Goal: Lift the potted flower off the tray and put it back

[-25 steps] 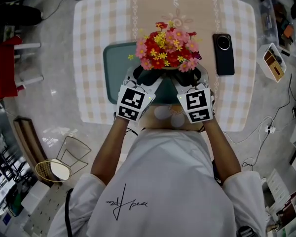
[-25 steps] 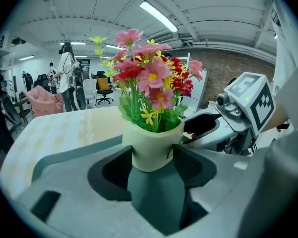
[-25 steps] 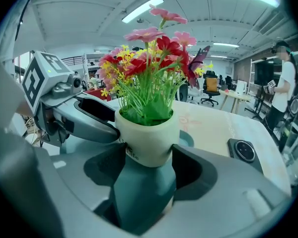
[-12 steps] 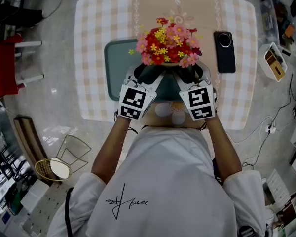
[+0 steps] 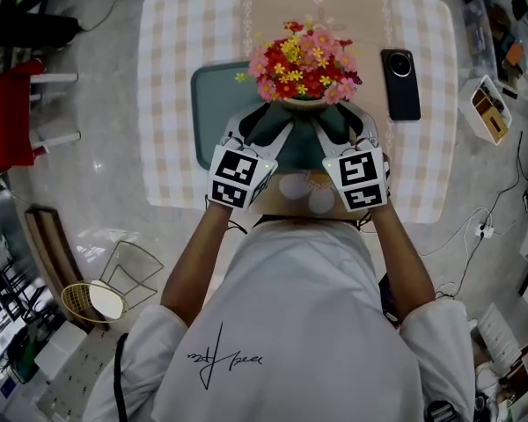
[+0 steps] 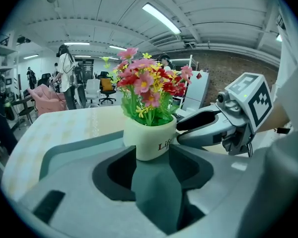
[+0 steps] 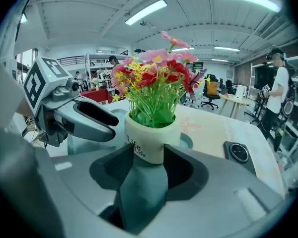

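Pot [image 5: 304, 104] of flowers over tray [image 5: 209, 117]; resting or lifted, couldn't tell. Left gripper [image 6: 150, 151] and right gripper [image 7: 148, 155] at tray's near edge: jaws had just been closing, both clamped on pot's sides. Phone [image 5: 400, 84] right of tray.

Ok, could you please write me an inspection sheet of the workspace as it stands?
Surface: table under a checked cloth, with a beige strip down the middle.
Job's things: potted flower over the right part of the green tray; whether it is lifted cannot be told.
Clutter: black phone lying right of the tray, apart from it.
Grippers: left tongs and right tongs have just been closing; each presses on the potted flower from the near side.
Cables: white cable with a plug strip on the floor at right.
Surroundings: red chair at left, wire rack on the floor, a person standing beyond.
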Motion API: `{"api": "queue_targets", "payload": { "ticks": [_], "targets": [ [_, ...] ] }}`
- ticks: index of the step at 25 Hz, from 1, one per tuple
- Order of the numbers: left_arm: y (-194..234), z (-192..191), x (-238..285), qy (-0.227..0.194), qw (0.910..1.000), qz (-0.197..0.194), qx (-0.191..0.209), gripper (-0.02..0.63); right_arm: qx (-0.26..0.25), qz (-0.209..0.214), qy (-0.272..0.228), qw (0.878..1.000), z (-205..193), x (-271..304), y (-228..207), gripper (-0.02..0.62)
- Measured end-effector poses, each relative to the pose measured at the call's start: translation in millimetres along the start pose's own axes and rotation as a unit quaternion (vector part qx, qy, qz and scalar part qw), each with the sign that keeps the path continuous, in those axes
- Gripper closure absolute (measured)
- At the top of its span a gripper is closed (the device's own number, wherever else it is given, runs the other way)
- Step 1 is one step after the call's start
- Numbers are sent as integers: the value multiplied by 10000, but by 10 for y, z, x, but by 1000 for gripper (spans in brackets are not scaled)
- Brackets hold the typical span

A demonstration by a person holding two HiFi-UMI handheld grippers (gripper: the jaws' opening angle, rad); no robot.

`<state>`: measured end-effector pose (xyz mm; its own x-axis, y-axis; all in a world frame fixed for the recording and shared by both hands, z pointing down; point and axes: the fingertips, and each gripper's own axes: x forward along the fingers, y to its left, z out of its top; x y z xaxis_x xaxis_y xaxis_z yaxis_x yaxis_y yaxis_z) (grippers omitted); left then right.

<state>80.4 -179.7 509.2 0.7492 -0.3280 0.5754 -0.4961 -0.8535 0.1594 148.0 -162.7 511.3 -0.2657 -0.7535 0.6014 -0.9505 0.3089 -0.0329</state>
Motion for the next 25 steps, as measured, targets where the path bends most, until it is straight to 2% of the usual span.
{"api": "queue_targets", "payload": {
  "ticks": [8,11,14,18,25],
  "targets": [
    [-197,-16,-135,5,9995,-144,277,429,-122,161,-117,9997,50,-185,213,425],
    [-222,19,-220,-154,9996,-86,241,488,-126,284,-142,9994,39,-223,305,429],
    [-287,56,-287,-313,9994,-65,161,512,-168,324,-158,9992,13,-304,362,434],
    [-367,127,-414,-463,9979,64,452,558,-180,320,-249,9990,26,-421,419,466],
    [-482,153,-580,-623,9976,107,285,607,-236,360,-327,9985,46,-619,501,501]
  ]
}}
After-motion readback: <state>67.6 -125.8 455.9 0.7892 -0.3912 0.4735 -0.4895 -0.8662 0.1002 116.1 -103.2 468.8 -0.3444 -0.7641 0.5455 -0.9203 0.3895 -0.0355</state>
